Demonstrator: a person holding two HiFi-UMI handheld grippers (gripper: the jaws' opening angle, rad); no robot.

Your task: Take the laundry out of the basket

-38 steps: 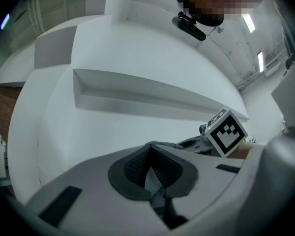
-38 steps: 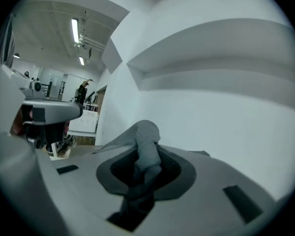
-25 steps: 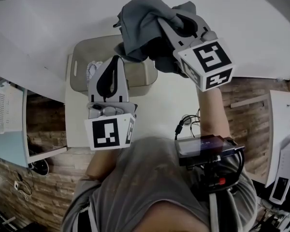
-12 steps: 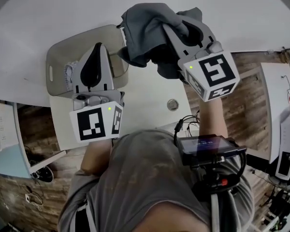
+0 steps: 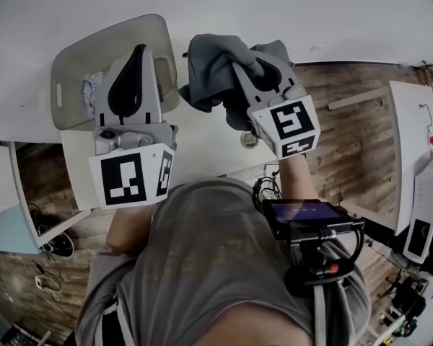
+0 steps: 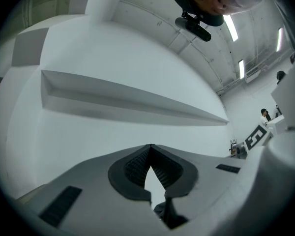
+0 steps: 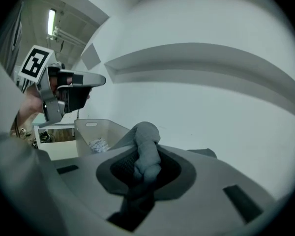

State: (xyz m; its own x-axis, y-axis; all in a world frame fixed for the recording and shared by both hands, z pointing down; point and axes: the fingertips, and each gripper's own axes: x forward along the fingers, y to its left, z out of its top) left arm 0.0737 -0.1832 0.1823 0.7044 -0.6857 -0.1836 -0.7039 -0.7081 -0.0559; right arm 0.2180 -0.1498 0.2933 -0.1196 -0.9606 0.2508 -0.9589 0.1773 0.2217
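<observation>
My right gripper (image 7: 145,157) is clenched on a grey garment (image 5: 211,69). The cloth is bunched between the pads and rises above them in a twisted knot. In the head view the garment hangs from those jaws over the white table (image 5: 202,146), outside the laundry basket (image 5: 76,52) and just beside its right-hand end. I cannot tell whether its lower folds touch the table.

My left gripper (image 6: 150,146) has its jaws pressed tip to tip with nothing between them. It reaches over the basket and points toward the white wall (image 6: 88,132).

The basket is a pale rectangular tub with a handle slot in its end wall, standing on the table close to the wall. A crumpled white piece of laundry (image 5: 92,91) lies low inside it, partly hidden behind my left gripper in the head view.
</observation>
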